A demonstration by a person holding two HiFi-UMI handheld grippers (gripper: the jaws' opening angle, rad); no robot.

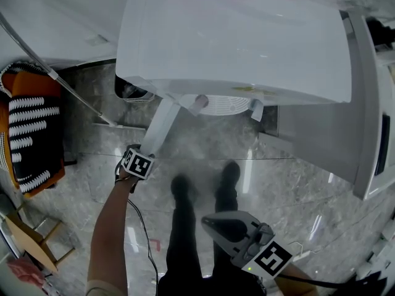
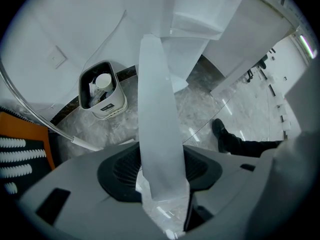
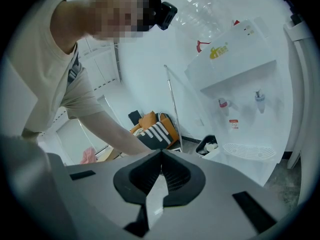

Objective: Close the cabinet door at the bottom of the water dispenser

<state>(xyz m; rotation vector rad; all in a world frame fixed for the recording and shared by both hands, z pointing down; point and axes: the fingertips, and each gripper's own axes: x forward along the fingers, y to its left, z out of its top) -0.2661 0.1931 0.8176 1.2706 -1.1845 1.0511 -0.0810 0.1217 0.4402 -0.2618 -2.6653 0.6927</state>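
Currently the left gripper (image 2: 161, 166), pointing down, is clamped on the edge of the cabinet door (image 2: 156, 84). The door's white panel runs between the jaws toward the water dispenser (image 1: 234, 36) and stands swung out, open, over the grey marble floor (image 1: 203, 150). The right gripper (image 3: 160, 156) is held well apart from the dispenser, jaws closed together on nothing, while a small white bin (image 2: 102, 96) sits by the dispenser's base, with an orange striped cushion (image 1: 31, 134) further left.
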